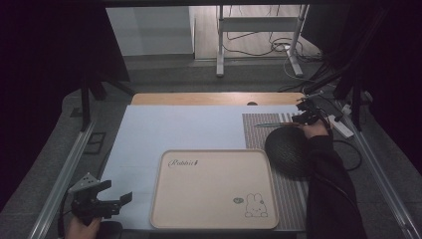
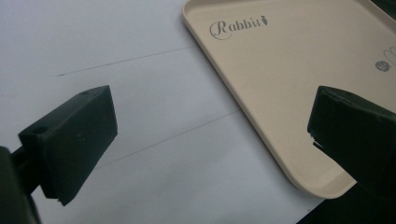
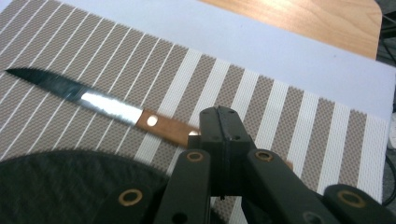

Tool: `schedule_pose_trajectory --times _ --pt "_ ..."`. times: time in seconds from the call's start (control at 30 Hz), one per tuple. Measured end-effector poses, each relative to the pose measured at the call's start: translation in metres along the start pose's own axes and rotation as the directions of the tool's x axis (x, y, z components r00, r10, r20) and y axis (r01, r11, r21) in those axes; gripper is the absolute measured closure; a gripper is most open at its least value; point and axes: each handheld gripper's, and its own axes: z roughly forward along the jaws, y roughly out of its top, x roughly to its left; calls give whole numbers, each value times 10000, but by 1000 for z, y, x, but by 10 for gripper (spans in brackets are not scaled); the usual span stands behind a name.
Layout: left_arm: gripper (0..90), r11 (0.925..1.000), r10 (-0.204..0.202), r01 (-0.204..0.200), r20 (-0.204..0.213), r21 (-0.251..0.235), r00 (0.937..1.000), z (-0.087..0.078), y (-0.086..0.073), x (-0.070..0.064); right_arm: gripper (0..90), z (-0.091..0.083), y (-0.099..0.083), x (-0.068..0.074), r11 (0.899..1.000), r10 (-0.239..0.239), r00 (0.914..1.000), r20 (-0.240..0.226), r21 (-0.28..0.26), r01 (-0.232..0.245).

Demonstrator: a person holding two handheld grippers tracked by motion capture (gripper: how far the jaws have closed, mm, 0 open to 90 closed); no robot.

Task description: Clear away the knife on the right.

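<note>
A knife [image 1: 268, 124] with a steel blade and a brown wooden handle lies across the far end of a striped placemat [image 1: 291, 199], blade pointing left. My right gripper [image 1: 299, 119] is at its handle end. In the right gripper view the jaws [image 3: 219, 125] stand pressed together on the knife [image 3: 107, 106] handle, which shows on both sides of them. My left gripper [image 1: 115, 191] hovers open at the near left corner. In the left gripper view its wide-apart jaws [image 2: 210, 135] have nothing between them, over the white sheet beside the tray's corner.
A beige tray [image 1: 209, 194] printed with "Rabbit" and a bunny lies at the near centre [image 2: 289, 84]. A black textured round dish [image 1: 288, 149] sits on the placemat [image 3: 261, 93] just near of the knife. A white sheet [image 1: 174, 129] covers the wooden table [image 1: 214, 98].
</note>
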Motion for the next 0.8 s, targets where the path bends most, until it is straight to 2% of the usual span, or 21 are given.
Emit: schedule_pose_trajectory --times 0.03,0.07,0.17,0.37,0.57,0.77,0.8 --pt "15 10000 2 -2 -1 5 10000 0 0 0 896 0 0 0 10000 0 10000 0 0 0" --pt "15 10000 10 -10 -7 7 10000 0 0 0 896 5 2 -1 10000 -19 9997 227 78 18" --pt "16 10000 15 -15 -16 8 10000 0 0 0 896 12 2 -5 9997 68 9995 317 211 -74" --pt "16 10000 2 -2 -25 18 10000 -1 -1 0 895 17 -2 -10 9984 17 9996 297 557 -34" --pt "17 10000 29 -29 -50 23 10000 -1 -1 -1 895 11 -9 -14 9960 -188 9998 -21 879 189" --pt "18 10000 45 -45 -56 37 10000 -1 -1 -1 896 5 -15 -19 9929 -2 9988 -498 1186 61" --pt "18 10000 55 -54 -59 46 10000 -1 -1 -1 896 3 -17 -21 9926 150 9974 -709 1210 -64"
